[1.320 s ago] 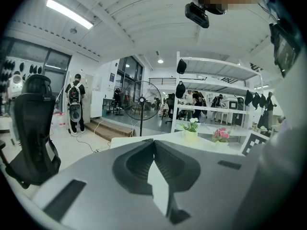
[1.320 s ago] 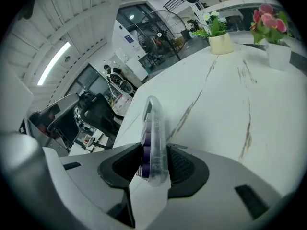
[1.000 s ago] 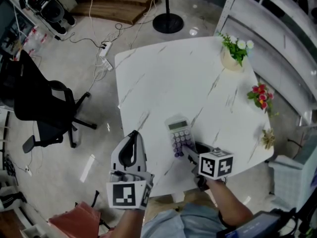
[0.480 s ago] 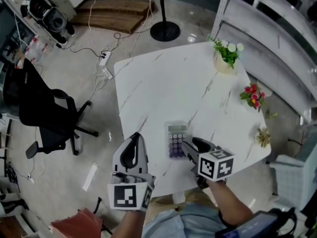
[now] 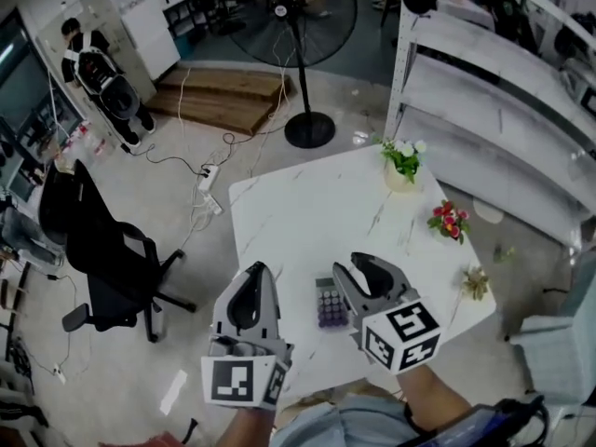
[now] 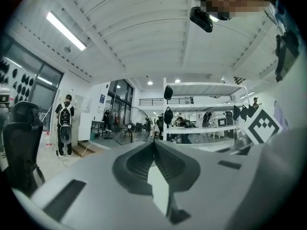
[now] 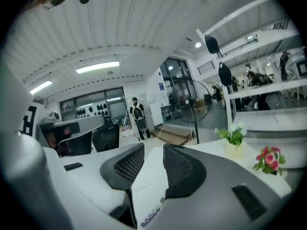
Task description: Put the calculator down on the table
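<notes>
The calculator (image 5: pixel 327 306), pale with purple keys, lies flat on the white marble table (image 5: pixel 307 208) near its front edge. My right gripper (image 5: pixel 361 270) hovers above and just right of it, hiding its right side. Its jaws have just been closing, but a gap stays between them and nothing is in it. In the right gripper view only a row of purple calculator keys (image 7: pixel 149 216) shows below the right gripper (image 7: pixel 153 150). My left gripper (image 5: pixel 251 276) is held up at the table's front left edge. In its own view the left gripper (image 6: pixel 153 143) is shut and empty.
A pot of white flowers (image 5: pixel 402 165), red flowers (image 5: pixel 447 222) and a dried sprig (image 5: pixel 477 282) stand along the table's right side. A standing fan (image 5: pixel 308 127), white shelving (image 5: pixel 494 91), a black office chair (image 5: pixel 102 259) and floor cables surround the table. A person (image 5: pixel 90 61) stands far left.
The right gripper has come off the calculator, which stays on the table. Both grippers have risen well above the tabletop, and the head view has tilted up.
</notes>
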### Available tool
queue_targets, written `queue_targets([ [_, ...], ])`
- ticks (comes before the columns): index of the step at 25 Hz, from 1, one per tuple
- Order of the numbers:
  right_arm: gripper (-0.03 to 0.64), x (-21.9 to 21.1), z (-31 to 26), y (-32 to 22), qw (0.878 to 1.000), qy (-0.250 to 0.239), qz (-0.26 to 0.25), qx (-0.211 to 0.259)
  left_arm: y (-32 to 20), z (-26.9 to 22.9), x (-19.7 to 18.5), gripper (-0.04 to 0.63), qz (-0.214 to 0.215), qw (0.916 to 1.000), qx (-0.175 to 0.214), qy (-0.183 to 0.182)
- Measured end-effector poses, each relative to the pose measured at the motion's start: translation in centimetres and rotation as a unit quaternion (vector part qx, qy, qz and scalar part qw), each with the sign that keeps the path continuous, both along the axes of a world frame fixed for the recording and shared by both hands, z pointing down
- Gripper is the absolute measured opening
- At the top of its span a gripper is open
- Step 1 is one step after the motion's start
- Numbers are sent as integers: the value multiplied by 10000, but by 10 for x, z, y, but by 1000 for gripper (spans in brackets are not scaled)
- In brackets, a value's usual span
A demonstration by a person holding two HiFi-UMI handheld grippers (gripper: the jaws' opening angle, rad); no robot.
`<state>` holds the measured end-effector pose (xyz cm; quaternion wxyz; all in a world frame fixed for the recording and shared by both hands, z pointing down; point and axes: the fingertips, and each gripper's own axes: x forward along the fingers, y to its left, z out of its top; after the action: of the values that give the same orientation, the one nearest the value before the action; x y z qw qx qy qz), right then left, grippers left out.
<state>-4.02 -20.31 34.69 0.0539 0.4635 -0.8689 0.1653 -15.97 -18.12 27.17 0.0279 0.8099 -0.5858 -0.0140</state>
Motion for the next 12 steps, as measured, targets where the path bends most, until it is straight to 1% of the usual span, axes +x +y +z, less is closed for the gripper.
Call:
queue_targets([
  [2, 130, -1, -28, 0, 9992, 92, 17, 399, -1, -20, 1, 6, 24, 9997, 236, 12],
  [5, 104, -3, -61, 4, 9964, 164, 74, 833, 1, -47, 0, 6, 23, 9985, 551, -24],
  [7, 79, -3, -78, 8, 9939, 183, 153, 1074, 4, -61, -1, 6, 14, 9975, 712, -31],
  [9, 41, -1, -91, 10, 9912, 199, 233, 1288, 7, -72, -1, 6, 14, 9963, 861, -43],
  [11, 18, 0, -100, 13, 9886, 221, 273, 1467, 9, -80, -1, 6, 21, 9952, 981, -45],
  [12, 18, -1, -104, 14, 9875, 227, 272, 1536, 10, -83, -1, 6, 23, 9947, 1024, -41],
])
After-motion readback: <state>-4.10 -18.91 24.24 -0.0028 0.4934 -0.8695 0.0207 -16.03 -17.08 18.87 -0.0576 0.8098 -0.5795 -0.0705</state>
